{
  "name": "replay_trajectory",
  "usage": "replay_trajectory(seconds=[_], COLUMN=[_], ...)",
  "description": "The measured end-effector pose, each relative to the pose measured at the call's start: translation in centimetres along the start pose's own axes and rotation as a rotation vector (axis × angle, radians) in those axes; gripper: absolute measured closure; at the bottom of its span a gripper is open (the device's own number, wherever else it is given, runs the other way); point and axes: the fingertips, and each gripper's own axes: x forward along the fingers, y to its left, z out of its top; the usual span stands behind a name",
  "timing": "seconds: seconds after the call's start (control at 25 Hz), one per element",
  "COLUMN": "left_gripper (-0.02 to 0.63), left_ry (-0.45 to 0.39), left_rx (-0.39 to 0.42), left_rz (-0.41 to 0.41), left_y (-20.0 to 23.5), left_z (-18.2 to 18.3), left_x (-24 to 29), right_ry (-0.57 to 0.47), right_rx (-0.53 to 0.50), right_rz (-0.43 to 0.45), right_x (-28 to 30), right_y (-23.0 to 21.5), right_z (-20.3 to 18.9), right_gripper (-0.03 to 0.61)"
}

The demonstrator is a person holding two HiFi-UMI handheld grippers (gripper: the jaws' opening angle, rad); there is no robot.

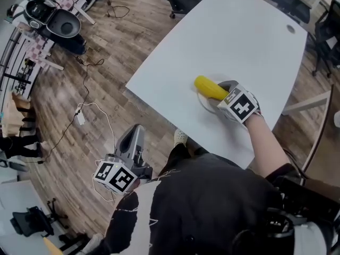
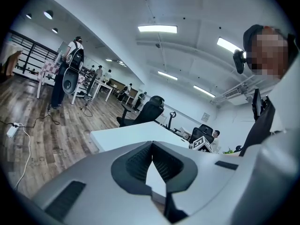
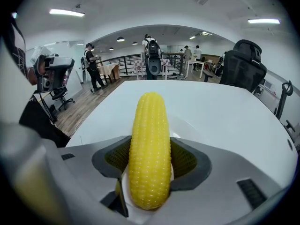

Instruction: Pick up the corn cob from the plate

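Firmly closed on the corn cob (image 3: pixel 150 144): the right gripper (image 3: pixel 150 161) has one ribbed pad pressed on each flank of the cob, near its lower end. Only the right gripper view shows this pinch. The head view shows just the right gripper's marker cube and the yellow cob (image 1: pixel 210 87) sticking out past the jaws. It also shows the white plate (image 1: pixel 206 105) under the cob, close to the near edge of the white table (image 1: pixel 239 41). No view shows whether the cob touches the plate.

The left gripper (image 2: pixel 152 143) has its jaw tips pressed together with nothing between them, which its own view makes plain. In the head view it (image 1: pixel 136 129) hangs off the table, beyond the near edge, above the wooden floor (image 1: pixel 79 78).
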Motion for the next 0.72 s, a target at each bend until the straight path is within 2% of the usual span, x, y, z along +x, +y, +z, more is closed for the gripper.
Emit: replay_trajectory(seconds=[0.24,0.44,0.72], left_gripper=[0.601,0.601,0.601], left_ry=[-0.023,-0.050,-0.073], left_rx=[-0.020,0.030,0.036], left_rz=[0.025,0.008,0.006], left_y=[0.3,-1.0,-0.5], left_z=[-0.3,1.6,2.3], left_x=[-1.3,-1.5,-3.5], right_ry=[-0.009,-0.019,-0.033], right_rx=[-0.018,-0.041,-0.041], right_rz=[-0.004,-0.013,-0.043], right_x=[0.3,0.0,0.1], right_y=[0.3,0.2,0.3], right_z=[0.3,0.3,0.4], right_gripper=[0.329,0.330,0.331])
